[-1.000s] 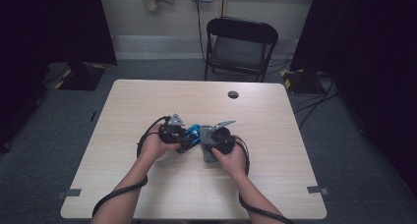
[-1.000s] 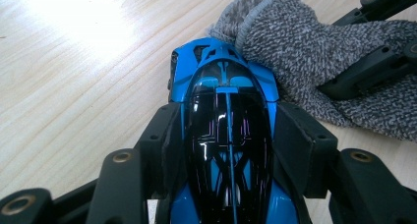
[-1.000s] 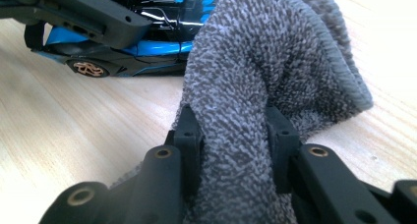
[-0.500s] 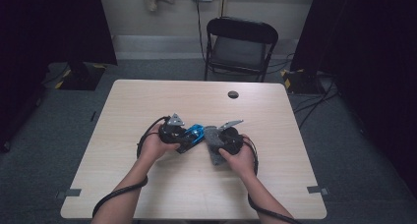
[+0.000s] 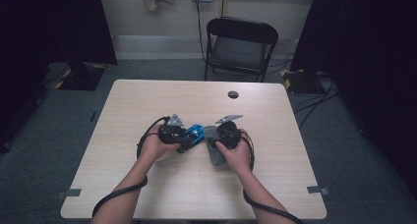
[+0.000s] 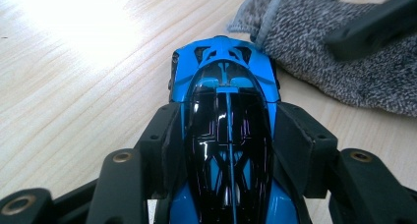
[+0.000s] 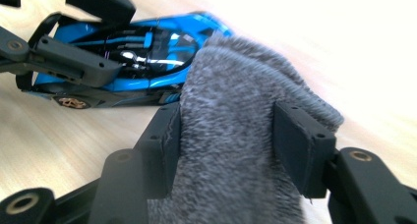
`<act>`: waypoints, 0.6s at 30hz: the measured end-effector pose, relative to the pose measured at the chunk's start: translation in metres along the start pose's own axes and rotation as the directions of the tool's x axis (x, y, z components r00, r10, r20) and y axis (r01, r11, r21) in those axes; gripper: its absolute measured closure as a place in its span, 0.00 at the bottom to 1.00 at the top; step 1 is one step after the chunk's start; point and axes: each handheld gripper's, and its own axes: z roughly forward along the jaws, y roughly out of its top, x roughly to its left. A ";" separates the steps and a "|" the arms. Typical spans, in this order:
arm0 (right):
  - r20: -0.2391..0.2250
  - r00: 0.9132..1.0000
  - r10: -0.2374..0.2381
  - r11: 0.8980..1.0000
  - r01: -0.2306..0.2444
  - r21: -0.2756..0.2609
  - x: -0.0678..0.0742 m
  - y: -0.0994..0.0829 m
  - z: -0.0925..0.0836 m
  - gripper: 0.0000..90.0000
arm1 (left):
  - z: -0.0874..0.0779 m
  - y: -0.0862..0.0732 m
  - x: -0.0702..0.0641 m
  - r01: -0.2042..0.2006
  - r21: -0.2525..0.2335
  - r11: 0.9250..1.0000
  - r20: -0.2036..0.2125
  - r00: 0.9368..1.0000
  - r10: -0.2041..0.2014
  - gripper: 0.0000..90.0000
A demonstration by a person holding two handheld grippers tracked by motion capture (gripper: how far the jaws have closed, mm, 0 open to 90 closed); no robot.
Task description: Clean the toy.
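At a pale wooden table (image 5: 147, 194), a person works two handheld grippers over a blue toy car (image 5: 194, 134) and a grey knitted sock (image 5: 212, 153) lying near the tabletop's centre. The left gripper (image 6: 227, 145) is clamped on the car: in its own view the black jaws press both flanks of the glossy body, the far end of the car jutting out toward 12 o'clock. The sock lies at about 2 o'clock from that grip, touching or nearly touching the car's far end. The right gripper (image 7: 227, 150) has just been opening its jaws; the sock's bunched end sits between them, the left pad against the fabric, though motion blur leaves it uncertain whether the right pad presses. From the right gripper, the car lies at 11 o'clock, just beyond the sock.
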 end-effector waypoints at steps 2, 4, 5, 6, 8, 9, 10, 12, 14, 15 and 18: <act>-0.002 1.000 -0.010 1.000 0.010 0.016 0.002 -0.002 0.007 0.52 | 0.000 0.000 0.000 0.005 -0.002 1.000 0.004 1.000 -0.005 0.50; -0.018 1.000 -0.010 0.999 0.011 0.032 0.002 -0.006 0.013 0.54 | 0.000 -0.001 0.000 0.004 -0.005 1.000 0.005 1.000 -0.004 0.50; -0.003 1.000 -0.022 0.999 0.022 0.029 0.003 -0.007 0.014 0.56 | 0.000 -0.001 0.000 0.004 -0.006 1.000 0.004 1.000 -0.004 0.50; -0.003 0.999 -0.032 0.999 0.032 0.033 0.003 -0.007 0.014 0.57 | 0.000 -0.001 0.000 0.000 -0.008 1.000 0.003 1.000 0.000 0.50; 0.012 0.998 -0.055 0.997 0.054 0.048 0.004 -0.007 0.014 0.62 | 0.000 -0.001 0.000 0.008 -0.013 1.000 0.007 1.000 -0.008 0.50; 0.015 0.997 -0.074 0.996 0.073 0.057 0.005 -0.007 0.015 0.64 | 0.000 -0.001 0.000 0.004 -0.014 1.000 0.004 1.000 -0.004 0.50; 0.023 0.995 -0.092 0.994 0.090 0.063 0.005 -0.007 0.015 0.66 | 0.000 -0.002 0.000 0.009 -0.018 1.000 0.005 1.000 -0.009 0.50; 0.034 0.994 -0.107 0.992 0.104 0.070 0.007 -0.006 0.015 0.69 | 0.000 -0.002 0.000 0.006 -0.021 1.000 0.002 1.000 -0.006 0.50; 0.044 0.992 -0.116 0.991 0.113 0.067 0.009 -0.005 0.016 0.71 | 0.000 -0.003 0.000 0.007 -0.021 1.000 0.000 1.000 -0.007 0.50; 0.041 0.992 -0.116 0.992 0.113 0.063 0.010 -0.005 0.016 0.73 | 0.000 -0.003 0.000 0.006 -0.020 1.000 -0.002 1.000 -0.007 0.50; 0.033 0.991 -0.127 0.990 0.124 0.063 0.014 -0.005 0.016 0.75 | 0.000 -0.002 0.000 0.007 -0.018 1.000 -0.002 1.000 -0.007 0.50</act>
